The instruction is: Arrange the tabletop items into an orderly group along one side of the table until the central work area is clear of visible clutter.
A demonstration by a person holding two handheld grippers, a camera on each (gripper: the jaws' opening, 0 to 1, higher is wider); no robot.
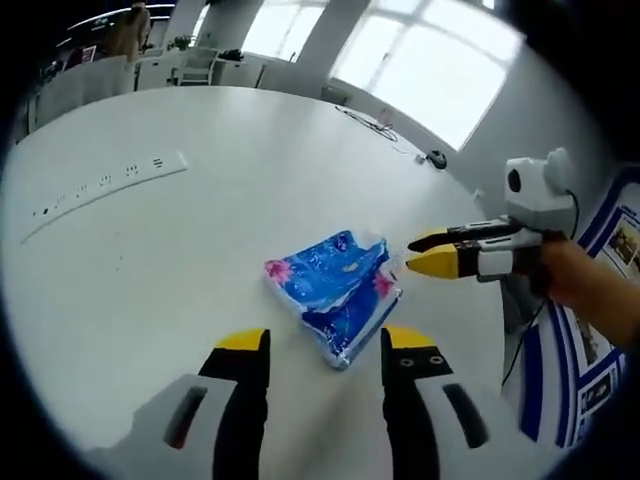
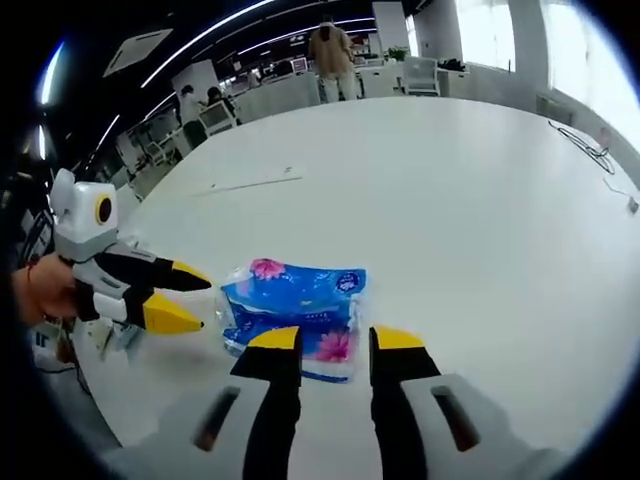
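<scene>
White and broad, the bench [image 1: 200,240] in the left gripper view carries one blue floral tissue pack [image 1: 335,293] lying flat just ahead of the left gripper [image 1: 325,340], whose two yellow-tipped jaws stand wide apart and hold nothing; the right gripper [image 1: 428,254] reaches in from the right beside the pack, jaws nearly closed and empty, perhaps just short of touching it. In the right gripper view the same single pack [image 2: 295,318] lies just beyond the right gripper [image 2: 335,342], while the left gripper [image 2: 185,300] enters from the left, near the pack.
</scene>
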